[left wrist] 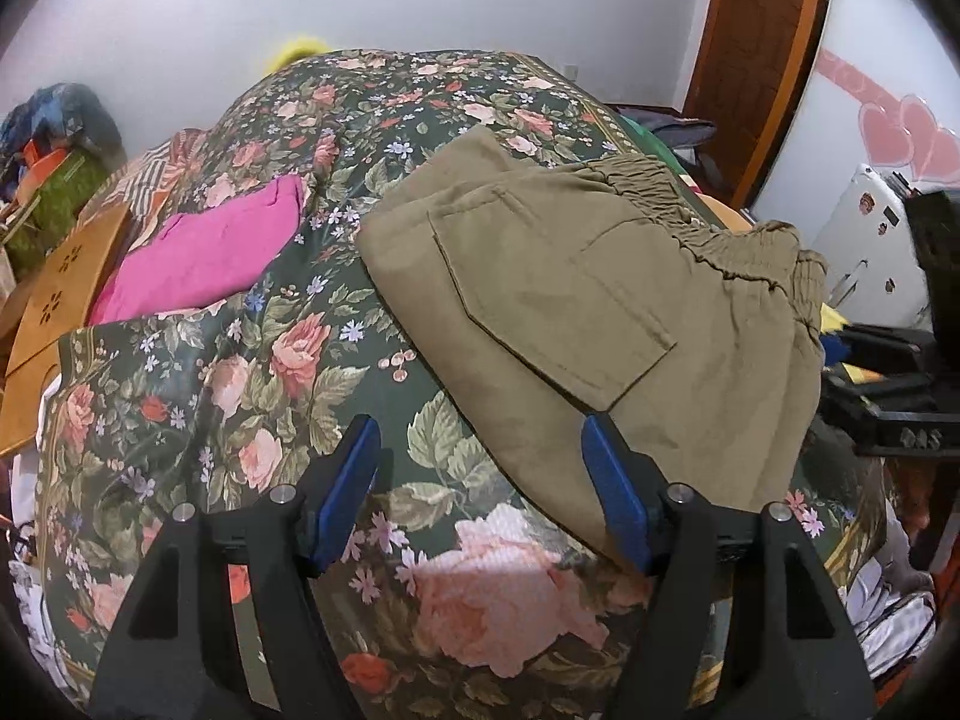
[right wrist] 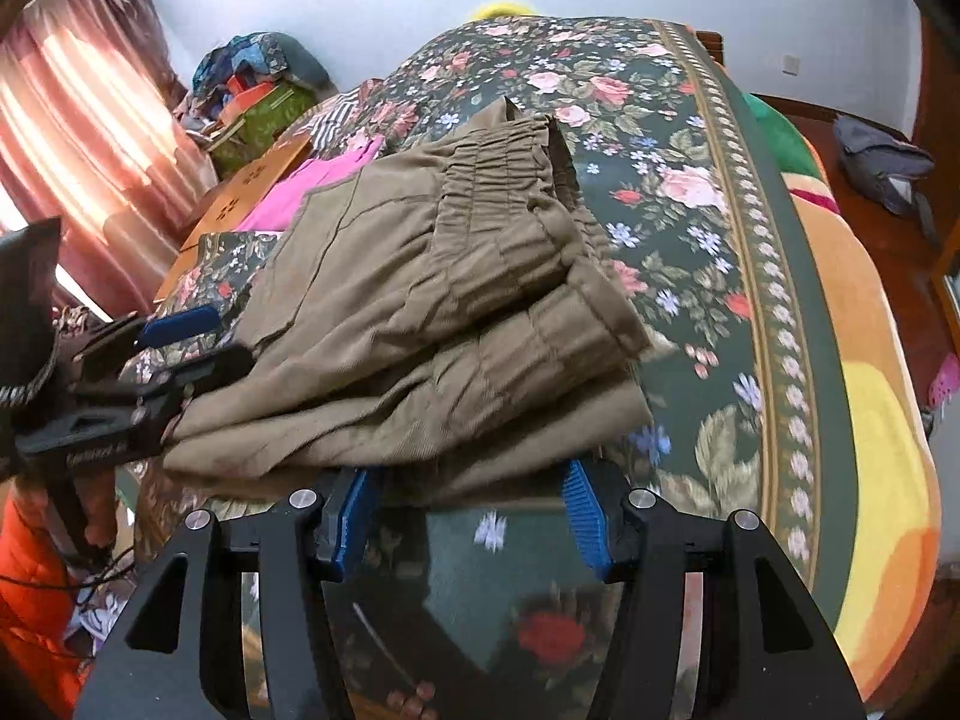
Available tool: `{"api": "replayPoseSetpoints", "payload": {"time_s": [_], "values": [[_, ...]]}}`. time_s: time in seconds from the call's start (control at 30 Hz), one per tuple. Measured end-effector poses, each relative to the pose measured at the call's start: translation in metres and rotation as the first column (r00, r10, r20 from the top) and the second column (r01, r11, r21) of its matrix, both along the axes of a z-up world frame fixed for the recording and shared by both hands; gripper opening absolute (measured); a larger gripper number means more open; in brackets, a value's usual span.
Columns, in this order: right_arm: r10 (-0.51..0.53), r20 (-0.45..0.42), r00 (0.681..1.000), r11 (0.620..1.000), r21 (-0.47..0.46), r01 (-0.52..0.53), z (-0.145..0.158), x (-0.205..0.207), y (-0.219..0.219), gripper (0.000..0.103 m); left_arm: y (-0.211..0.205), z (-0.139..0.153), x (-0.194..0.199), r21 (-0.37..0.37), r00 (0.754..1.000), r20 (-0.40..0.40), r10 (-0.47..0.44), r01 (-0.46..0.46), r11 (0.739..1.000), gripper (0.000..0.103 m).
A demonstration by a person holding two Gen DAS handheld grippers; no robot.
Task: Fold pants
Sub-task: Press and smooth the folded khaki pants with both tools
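Floral bedspread [left wrist: 288,372]: olive pants [left wrist: 600,312], folded, ahead of right gripper [right wrist: 468,498], fingers spread, empty. Left gripper [left wrist: 480,468] spread, empty; pants by its right finger. Pink garment [left wrist: 204,258] beyond, left.

My right gripper [right wrist: 467,501] hangs with fingers [right wrist: 581,504] spread at the near edge of the folded khaki pants [right wrist: 420,312] on the floral bed [right wrist: 690,192]; left gripper [right wrist: 180,342] at their left edge.

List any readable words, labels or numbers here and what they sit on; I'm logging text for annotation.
No text reads clearly.
Embossed lettering on the side of the left hand-held gripper, seen from the right wrist: too blurred to read.
Small stickers on the white appliance: too small to read.
Olive pants: no visible label.
Right hand-held gripper: no markings seen.
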State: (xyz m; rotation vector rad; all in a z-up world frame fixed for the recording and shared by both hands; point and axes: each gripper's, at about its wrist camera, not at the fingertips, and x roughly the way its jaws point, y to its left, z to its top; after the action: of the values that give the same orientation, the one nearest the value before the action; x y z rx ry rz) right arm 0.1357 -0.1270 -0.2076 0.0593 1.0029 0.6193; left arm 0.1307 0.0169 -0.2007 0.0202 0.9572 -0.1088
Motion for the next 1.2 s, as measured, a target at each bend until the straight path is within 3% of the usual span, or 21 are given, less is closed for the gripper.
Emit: {"api": "replayPoseSetpoints", "payload": {"time_s": [0.23, 0.5, 0.77, 0.9, 1.1, 1.2], "values": [[0.06, 0.017, 0.998, 0.998, -0.024, -0.059, -0.003, 0.034, 0.016, 0.053, -0.005, -0.002, -0.003, -0.038, 0.998, -0.015, 0.054, -0.055, 0.998, 0.07], [0.035, 0.005, 0.999, 0.999, -0.031, -0.035, -0.009, 0.064, 0.001, 0.053, -0.025, -0.001, 0.018, -0.107, 0.999, -0.038, 0.036, -0.04, 0.993, 0.069], [-0.045, 0.025, 0.999, 0.998, -0.042, 0.046, 0.008, 0.037, -0.037, 0.053, 0.008, 0.028, 0.032, -0.027, 0.994, 0.055, 0.093, -0.092, 0.995, 0.069], [-0.083, 0.03, 0.996, 0.996, -0.029, 0.084, 0.014, 0.024, -0.046, 0.054, 0.038, 0.034, 0.061, 0.016, 0.991, 0.079, 0.106, -0.107, 0.994, 0.069], [-0.143, 0.043, 0.989, 0.989, 0.038, 0.141, 0.034, 0.008, -0.046, 0.056, 0.077, 0.012, 0.126, 0.118, 0.994, 0.03, 0.109, -0.112, 0.987, 0.069], [-0.132, 0.055, 0.99, 0.99, 0.052, 0.129, 0.04, 0.002, -0.031, 0.061, 0.095, -0.006, 0.155, 0.109, 0.994, -0.024, 0.102, -0.099, 0.989, 0.069]]}}
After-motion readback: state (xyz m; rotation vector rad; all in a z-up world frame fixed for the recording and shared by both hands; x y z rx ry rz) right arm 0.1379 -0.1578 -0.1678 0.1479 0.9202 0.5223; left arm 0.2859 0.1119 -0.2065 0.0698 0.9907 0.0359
